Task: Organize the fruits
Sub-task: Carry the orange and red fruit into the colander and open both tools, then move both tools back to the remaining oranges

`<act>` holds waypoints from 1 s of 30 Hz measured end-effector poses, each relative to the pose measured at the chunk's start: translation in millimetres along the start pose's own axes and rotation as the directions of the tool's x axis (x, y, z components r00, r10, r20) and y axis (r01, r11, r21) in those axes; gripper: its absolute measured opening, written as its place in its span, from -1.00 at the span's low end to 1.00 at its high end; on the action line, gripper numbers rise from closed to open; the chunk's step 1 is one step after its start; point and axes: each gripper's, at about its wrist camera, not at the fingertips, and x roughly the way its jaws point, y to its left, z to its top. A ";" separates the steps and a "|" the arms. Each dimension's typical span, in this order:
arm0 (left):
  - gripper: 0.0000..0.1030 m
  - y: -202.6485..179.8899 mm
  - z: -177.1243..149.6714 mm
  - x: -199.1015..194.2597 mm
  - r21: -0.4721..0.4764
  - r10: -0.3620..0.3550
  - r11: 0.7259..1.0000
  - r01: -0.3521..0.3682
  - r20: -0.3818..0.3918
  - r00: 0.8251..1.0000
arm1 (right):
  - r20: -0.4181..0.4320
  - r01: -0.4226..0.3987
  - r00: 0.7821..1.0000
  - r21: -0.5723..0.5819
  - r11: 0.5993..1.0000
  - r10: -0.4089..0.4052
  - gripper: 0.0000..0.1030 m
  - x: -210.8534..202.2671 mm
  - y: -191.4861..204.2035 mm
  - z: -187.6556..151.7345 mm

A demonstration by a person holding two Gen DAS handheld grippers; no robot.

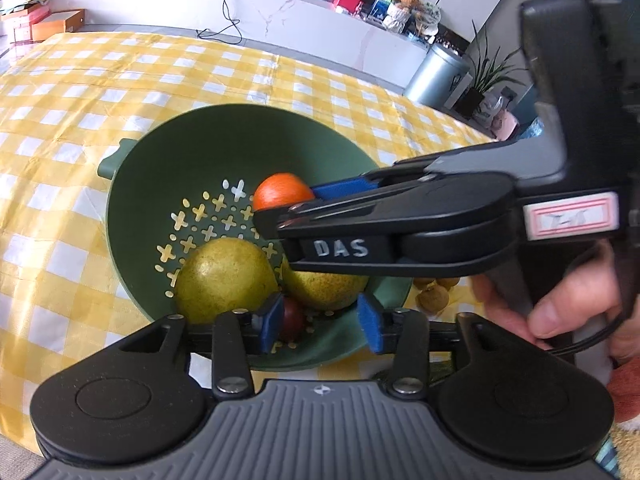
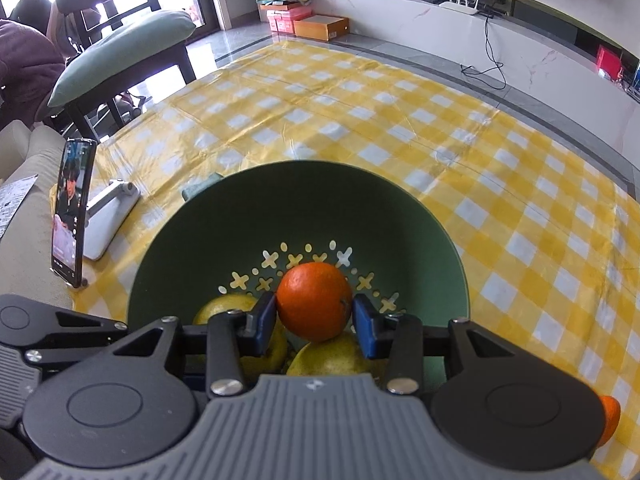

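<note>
A green colander bowl (image 1: pixel 168 152) (image 2: pixel 248 208) sits on the yellow checked cloth. Inside lie two yellow-green pears (image 1: pixel 224 276) (image 1: pixel 324 290) (image 2: pixel 332 358), a small dark red fruit (image 1: pixel 293 316) and an orange (image 1: pixel 280 194) (image 2: pixel 314 306). My right gripper (image 2: pixel 314 320) (image 1: pixel 298 202) reaches into the bowl, its blue pads on both sides of the orange, just above the pears. My left gripper (image 1: pixel 318 324) is open and empty at the bowl's near rim, above the dark red fruit.
Small brown fruits (image 1: pixel 434 294) lie on the cloth right of the bowl. Another orange (image 2: pixel 610 416) sits at the right edge. A phone on a white stand (image 2: pixel 72 208) stands at the table's left edge, beside a chair (image 2: pixel 124 40).
</note>
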 end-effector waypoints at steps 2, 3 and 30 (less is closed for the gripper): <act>0.18 0.7 0.3 -0.3 -0.005 -0.002 1.000 0.002 0.007 1.000 | -0.019 -0.001 1.000 -0.003 1.000 0.001 -0.25 5.3 1.5 0.6; 0.21 1.1 0.3 -0.2 -0.009 0.000 1.000 0.000 0.008 1.000 | -0.033 0.000 0.999 -0.003 1.000 0.000 -0.25 8.0 2.3 0.5; 0.59 -29.8 -8.4 -23.9 0.045 0.057 0.997 -0.067 0.204 0.977 | 0.239 0.071 0.965 0.159 0.985 -0.108 0.38 -97.8 -30.0 -47.6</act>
